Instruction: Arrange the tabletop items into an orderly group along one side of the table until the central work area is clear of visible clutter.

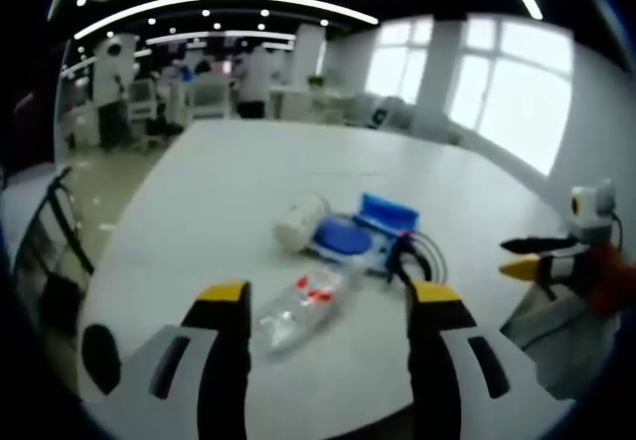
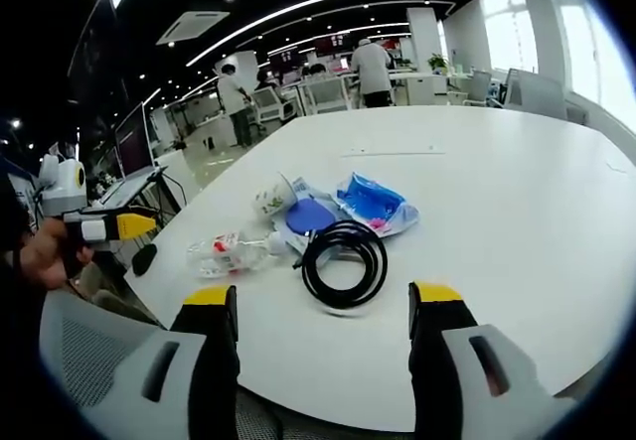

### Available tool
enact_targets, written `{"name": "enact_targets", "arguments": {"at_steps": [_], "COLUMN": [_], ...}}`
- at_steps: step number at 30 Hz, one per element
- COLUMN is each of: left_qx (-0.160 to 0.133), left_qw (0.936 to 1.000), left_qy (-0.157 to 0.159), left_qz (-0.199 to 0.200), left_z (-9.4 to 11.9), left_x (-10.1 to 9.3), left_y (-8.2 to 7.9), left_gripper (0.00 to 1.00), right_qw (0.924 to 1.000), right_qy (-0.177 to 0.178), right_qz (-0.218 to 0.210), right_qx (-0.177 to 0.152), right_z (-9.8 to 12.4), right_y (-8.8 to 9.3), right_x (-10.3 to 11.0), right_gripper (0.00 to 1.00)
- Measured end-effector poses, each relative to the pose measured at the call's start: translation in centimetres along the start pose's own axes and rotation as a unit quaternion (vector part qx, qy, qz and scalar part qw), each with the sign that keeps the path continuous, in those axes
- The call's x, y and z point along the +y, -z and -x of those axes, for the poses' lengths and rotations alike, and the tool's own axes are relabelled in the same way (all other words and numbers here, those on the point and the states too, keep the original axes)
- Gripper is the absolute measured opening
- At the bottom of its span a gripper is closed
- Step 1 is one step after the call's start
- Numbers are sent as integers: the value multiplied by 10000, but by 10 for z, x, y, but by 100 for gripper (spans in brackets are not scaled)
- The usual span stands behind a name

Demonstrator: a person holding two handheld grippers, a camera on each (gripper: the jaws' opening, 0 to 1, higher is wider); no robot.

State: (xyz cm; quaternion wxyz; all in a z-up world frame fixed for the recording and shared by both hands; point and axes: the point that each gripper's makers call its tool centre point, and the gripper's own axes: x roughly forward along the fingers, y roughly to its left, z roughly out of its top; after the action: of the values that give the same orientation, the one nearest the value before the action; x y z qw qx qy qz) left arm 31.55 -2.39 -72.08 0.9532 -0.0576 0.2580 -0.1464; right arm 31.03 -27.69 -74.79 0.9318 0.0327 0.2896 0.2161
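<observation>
In the left gripper view, the left gripper [image 1: 326, 296] stands with its two yellow-tipped jaws wide apart and nothing between them, raised over the near edge of the large white table [image 1: 238, 177]. Just beyond the gap between the jaws, a little nearer the left jaw, lies a clear plastic bottle with a red-printed label [image 1: 298, 311], on its side. Past it, toward the right jaw, sits a blue round lid [image 1: 343, 234] on a crinkled blue plastic packet [image 1: 386, 214], with a coiled black cable [image 1: 412, 253] just ahead of the right jaw tip and a white paper cup [image 1: 300, 221] tipped over beside the lid. Off past the right jaw the right gripper [image 1: 522, 258] comes in, its yellow tips pointing toward the cluster, a hand [image 1: 608, 276] on its grip. In the right gripper view, the right gripper [image 2: 324, 301] likewise holds its jaws spread wide and empty above a grey mesh chair back [image 2: 94, 366] and the table edge [image 2: 517, 251]. The cable [image 2: 345, 261] lies straight ahead between the jaws, then the bottle [image 2: 229, 254] ahead of the left jaw, the lid [image 2: 310, 216], the packet [image 2: 373, 202] and the cup [image 2: 273, 199] behind. The left gripper [image 2: 124, 226] shows far off the left jaw's side. Beyond the table, people stand among desks.
</observation>
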Motion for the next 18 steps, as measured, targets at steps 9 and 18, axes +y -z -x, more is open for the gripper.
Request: {"name": "enact_targets", "arguments": {"at_steps": [9, 18], "left_qx": [12, 8], "left_qw": [10000, 10000], "left_qy": [13, 24], "left_qz": [1, -6], "left_z": [0, -1], "left_x": [-1, -2], "left_y": [1, 0], "left_gripper": [59, 59], "right_qw": [10000, 10000], "right_qy": [9, 2], "right_qz": [-9, -13], "right_qx": [-11, -2], "right_z": [1, 1], "right_y": [0, 0], "right_x": [-1, -1], "right_gripper": [70, 69]}}
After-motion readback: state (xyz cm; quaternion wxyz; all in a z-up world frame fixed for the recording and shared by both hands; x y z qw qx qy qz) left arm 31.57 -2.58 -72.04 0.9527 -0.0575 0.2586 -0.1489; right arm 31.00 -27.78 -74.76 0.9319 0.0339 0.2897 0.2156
